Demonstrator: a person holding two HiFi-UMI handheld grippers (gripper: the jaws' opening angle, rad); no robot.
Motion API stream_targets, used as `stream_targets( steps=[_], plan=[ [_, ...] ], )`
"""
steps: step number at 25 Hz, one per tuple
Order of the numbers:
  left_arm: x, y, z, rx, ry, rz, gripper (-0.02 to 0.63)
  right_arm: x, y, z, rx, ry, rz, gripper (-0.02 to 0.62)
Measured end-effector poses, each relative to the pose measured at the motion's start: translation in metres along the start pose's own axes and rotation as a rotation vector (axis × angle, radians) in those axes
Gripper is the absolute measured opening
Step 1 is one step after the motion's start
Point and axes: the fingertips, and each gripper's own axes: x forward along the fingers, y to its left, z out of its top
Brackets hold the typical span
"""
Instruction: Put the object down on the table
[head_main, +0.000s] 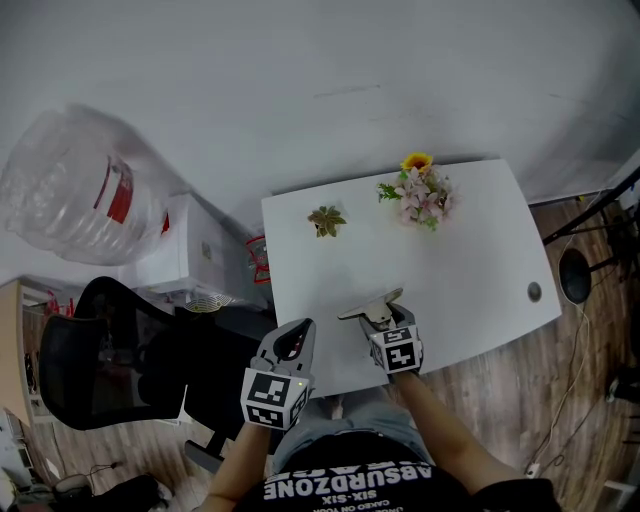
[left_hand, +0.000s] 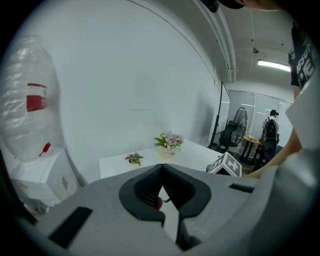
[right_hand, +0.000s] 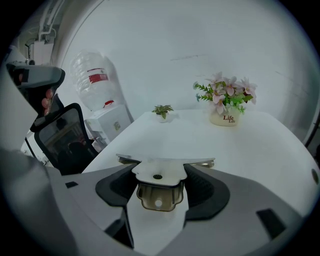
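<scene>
While the right gripper (head_main: 378, 314) clamped a metal bracket (right_hand: 158, 176) near the bench's (head_main: 470, 260) lower edge, left gripper (left_hand: 162, 169) closed empty, releasing early risked dropping it floorward.

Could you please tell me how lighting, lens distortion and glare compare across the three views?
Head view: soft, even light, with barely any shadows on the white rectangular table. Left gripper view: heavy fisheye with black corners, and glare from the ceiling strip light. Right gripper view: the same fisheye curve, yet the flat silver metal bracket between the jaws reads clearly.
</scene>
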Motion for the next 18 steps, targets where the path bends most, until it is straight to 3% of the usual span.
stream_targets(
  steps=[18],
  plan=[
    [-0.008,-0.003,-0.012,-0.014,0.023,0.027,0.003,0.024,0.001,-0.027,-0.094,0.081,-0.016,0.287]
  ],
)
